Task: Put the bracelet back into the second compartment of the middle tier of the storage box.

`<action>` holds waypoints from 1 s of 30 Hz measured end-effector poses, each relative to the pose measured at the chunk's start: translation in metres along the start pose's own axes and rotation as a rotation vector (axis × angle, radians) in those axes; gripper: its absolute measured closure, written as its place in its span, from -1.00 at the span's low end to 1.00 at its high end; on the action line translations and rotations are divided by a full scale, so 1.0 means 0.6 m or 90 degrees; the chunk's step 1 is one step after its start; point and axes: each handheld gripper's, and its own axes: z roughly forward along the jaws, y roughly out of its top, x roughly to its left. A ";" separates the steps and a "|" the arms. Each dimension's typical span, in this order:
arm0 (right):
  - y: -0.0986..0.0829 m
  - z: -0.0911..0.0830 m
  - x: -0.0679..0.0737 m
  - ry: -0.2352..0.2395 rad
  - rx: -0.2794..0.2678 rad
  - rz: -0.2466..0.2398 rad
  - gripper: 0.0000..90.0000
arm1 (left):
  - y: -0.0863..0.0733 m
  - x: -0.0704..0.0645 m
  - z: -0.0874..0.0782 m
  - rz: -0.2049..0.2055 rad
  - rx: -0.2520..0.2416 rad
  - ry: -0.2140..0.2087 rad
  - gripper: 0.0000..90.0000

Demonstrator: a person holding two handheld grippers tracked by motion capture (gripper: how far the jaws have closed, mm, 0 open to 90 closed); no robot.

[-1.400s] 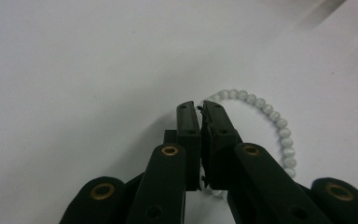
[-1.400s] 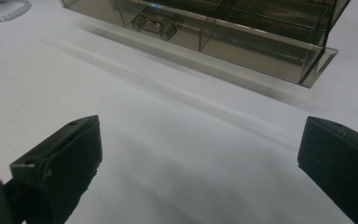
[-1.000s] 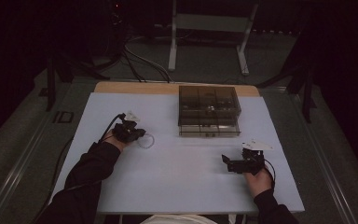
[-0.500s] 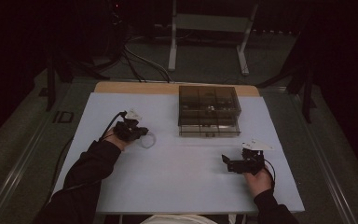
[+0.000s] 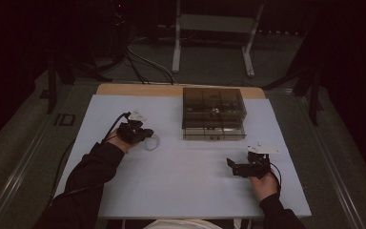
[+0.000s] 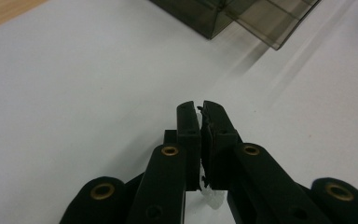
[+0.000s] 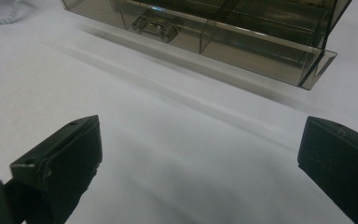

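Your left gripper [image 5: 145,135] pinches a clear ring [image 5: 151,142].
Left of centre; your right gripper [image 5: 232,166], lower right, gapes wide below the box [image 5: 213,113].

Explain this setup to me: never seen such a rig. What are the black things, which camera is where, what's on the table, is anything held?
No robot arm here: a person holds a two-jaw hand tool in each hand. The high view looks down from above the person's side; the left gripper and right gripper sit over a white table. The other two pictures come from cameras riding on each gripper, looking along its black jaws.

On the table stands a smoky see-through compartment box, its front flap down. Beside the left gripper lies a loop of small whitish beads.

The left gripper's jaws are shut; something pale hangs under them, probably that bead loop. The right gripper is wide open, holding nothing, facing the box.
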 end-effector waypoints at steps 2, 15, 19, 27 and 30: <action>0.000 0.000 0.000 0.000 0.000 0.000 -1.00 | 0.003 -0.002 -0.001 0.003 0.001 -0.005 0.97; 0.000 -0.001 0.000 0.001 -0.003 -0.002 -1.00 | 0.021 -0.009 -0.013 0.013 -0.014 -0.021 0.97; 0.000 -0.001 0.001 0.000 -0.003 -0.004 -1.00 | 0.028 -0.010 -0.017 0.013 -0.020 -0.029 0.97; 0.000 -0.001 0.001 0.000 -0.003 -0.003 -1.00 | 0.044 -0.016 -0.025 0.020 -0.030 -0.043 0.97; 0.000 -0.001 0.000 0.000 -0.002 -0.004 -1.00 | 0.052 -0.020 -0.029 0.030 -0.032 -0.049 0.97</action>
